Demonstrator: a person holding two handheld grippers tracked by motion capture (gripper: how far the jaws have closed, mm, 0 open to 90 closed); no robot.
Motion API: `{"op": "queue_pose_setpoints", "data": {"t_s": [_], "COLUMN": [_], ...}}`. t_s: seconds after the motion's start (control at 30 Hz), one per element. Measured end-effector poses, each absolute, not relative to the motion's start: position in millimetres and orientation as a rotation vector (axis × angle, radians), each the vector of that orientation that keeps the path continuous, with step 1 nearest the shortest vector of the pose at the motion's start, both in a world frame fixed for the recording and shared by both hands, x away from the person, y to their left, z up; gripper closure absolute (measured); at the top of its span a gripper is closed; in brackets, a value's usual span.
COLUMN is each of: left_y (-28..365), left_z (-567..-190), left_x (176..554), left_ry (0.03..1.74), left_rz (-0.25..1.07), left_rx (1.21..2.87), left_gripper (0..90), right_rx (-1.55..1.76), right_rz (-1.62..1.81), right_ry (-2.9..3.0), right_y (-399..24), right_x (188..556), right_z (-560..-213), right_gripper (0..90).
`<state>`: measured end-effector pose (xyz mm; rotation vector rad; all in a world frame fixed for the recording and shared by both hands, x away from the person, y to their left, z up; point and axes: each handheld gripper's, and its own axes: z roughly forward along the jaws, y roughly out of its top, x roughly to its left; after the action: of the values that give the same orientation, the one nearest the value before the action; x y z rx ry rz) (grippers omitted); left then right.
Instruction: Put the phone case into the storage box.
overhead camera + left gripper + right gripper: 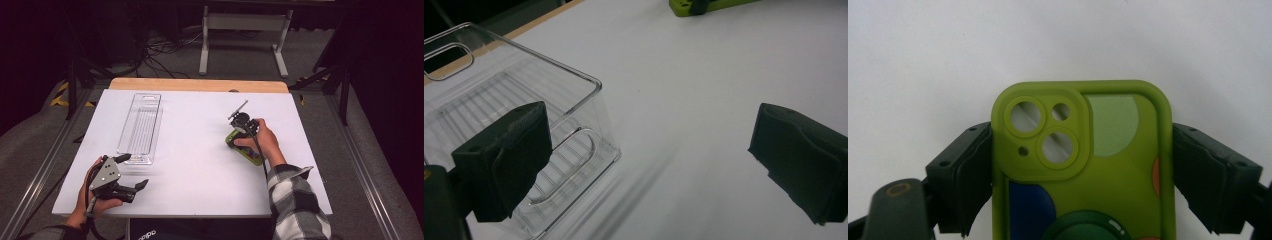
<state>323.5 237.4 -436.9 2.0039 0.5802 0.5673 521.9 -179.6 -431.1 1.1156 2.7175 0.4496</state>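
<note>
right gripper [1083, 175] pinches a matte lime-green rounded phone case [1083, 165] right of the clear ribbed plastic tray [140, 127], long axis along the jaws, camera end forward; left gripper [649, 165] spread.

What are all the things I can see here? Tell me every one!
Phone case: one, lime green with blue, orange and dark green shapes and open camera holes, on the right part of the table, between the right gripper's jaws.
Clear bin: one, see-through plastic, long and ribbed, on the left part of the table, empty.
Table: one, white top with a wooden strip at the far edge.
White frame: one, on the floor beyond the table.
Cables: a black tangle on the floor, far left.
Left gripper: one, black with a grey plate, open beside the bin's near end.
Right gripper: one, black, shut on the case's sides.
Hands: two; the right sleeve is checked.
</note>
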Motion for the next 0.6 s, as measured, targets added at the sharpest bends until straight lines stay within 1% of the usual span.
{"op": "queue_pose_setpoints", "data": {"t_s": [0.2, 0.43, 0.5, 0.6], "left_y": [237.7, 235.8, 235.7, 236.4], "left_z": [-437.1, -437.2, -436.8, -435.5], "left_x": [323.8, 324.8, 324.5, 324.3], "left_ry": [0.592, 0.590, 0.590, 0.600], "left_rz": [0.569, 0.582, 0.581, 0.591], "left_rx": [2.007, 2.011, 2.012, 1.999], "left_gripper": [3.9, 4.0, 4.1, 4.2], "right_rx": [1.118, 1.100, 1.103, 1.089], "right_rz": [0.485, 0.728, 0.748, 0.864], "right_ry": [2.684, 2.534, 2.515, 2.432], "right_y": [-181.9, -200.0, -201.7, -209.9], "right_x": [518.4, 496.2, 493.4, 479.4], "right_z": [-428.8, -399.0, -396.6, -386.7], "right_gripper": [16.5, 16.6, 16.7, 16.7]}}
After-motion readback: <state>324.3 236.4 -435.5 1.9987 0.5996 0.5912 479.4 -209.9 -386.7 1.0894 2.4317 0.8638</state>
